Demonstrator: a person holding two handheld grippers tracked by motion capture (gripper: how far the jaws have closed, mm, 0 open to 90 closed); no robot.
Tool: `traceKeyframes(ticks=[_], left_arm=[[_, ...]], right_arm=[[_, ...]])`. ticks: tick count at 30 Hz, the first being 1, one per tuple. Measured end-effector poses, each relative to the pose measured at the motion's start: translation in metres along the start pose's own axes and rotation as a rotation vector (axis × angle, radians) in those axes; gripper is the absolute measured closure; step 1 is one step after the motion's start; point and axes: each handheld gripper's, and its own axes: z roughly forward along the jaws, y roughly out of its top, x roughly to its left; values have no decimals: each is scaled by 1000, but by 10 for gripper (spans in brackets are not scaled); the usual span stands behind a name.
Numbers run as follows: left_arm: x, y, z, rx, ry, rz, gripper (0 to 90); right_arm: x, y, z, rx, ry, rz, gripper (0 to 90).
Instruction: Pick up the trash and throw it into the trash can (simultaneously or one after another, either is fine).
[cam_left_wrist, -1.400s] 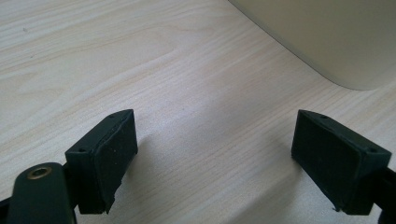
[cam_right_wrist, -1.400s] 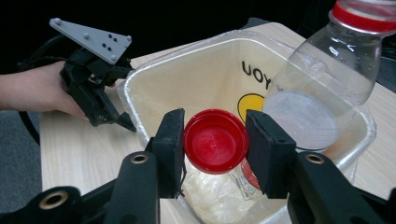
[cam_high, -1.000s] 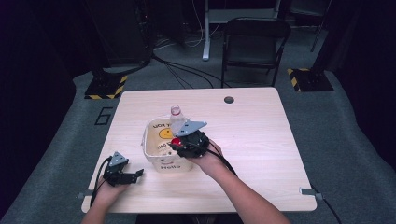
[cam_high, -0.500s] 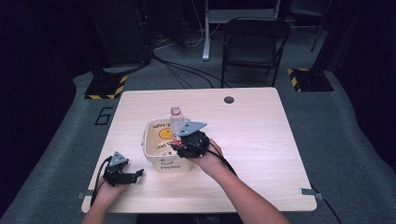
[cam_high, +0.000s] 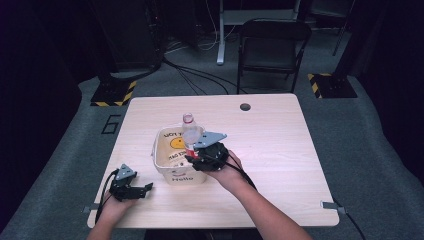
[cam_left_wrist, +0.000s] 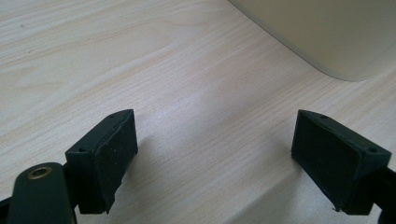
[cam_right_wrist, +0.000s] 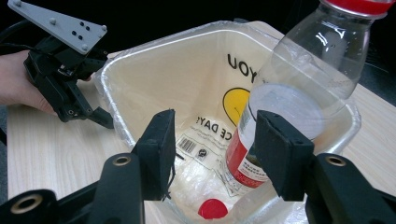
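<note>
A cream bin (cam_high: 176, 177) with a yellow smiley and a clear liner stands near the table's middle. In it a clear plastic bottle (cam_high: 190, 131) with a red cap and red label stands slightly tilted, its neck above the rim. My right gripper (cam_high: 192, 157) hovers over the bin's right rim. In the right gripper view the right gripper (cam_right_wrist: 212, 140) is open, and the bottle (cam_right_wrist: 299, 84) lies just beyond its right jaw. A loose red cap (cam_right_wrist: 212, 208) rests on the bin's floor. The left gripper (cam_high: 143, 190) lies open on the table, left of the bin (cam_left_wrist: 327, 32).
The pale wooden table (cam_high: 280, 150) has a round cable hole (cam_high: 245, 106) at its far edge. A black chair (cam_high: 272, 45) stands behind it on grey carpet. Cables trail from both grippers toward the front edge. The left gripper (cam_left_wrist: 215, 154) faces bare wood.
The right gripper has eased back very slightly at the bin's rim. The bottle and the left gripper have stayed where they were.
</note>
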Motion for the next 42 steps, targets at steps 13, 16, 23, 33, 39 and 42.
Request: traceKeyframes(ticks=[13,16,23,33,39,42], left_arm=[[1,-2,-3,3,-3,6,142],[0,-3,-3,-2,3,1,142],[-1,-5,-6,-1,3,-7,142],[0,-9,-9,-3,-3,0,142],[0,-6,-7,4,-1,1,141],[0,-5,-6,7,-3,-4,141]], right_arm=[[-1,-5,-13,-31,-24,7,466],[-2,-8,-21,-32,-38,6,460],[-14,-18,-42,-58,-82,14,440],[-37,-53,-65,-39,-140,117,422],[-42,-75,-67,-6,-148,157,420],[-44,-83,-69,-2,-149,172,420]])
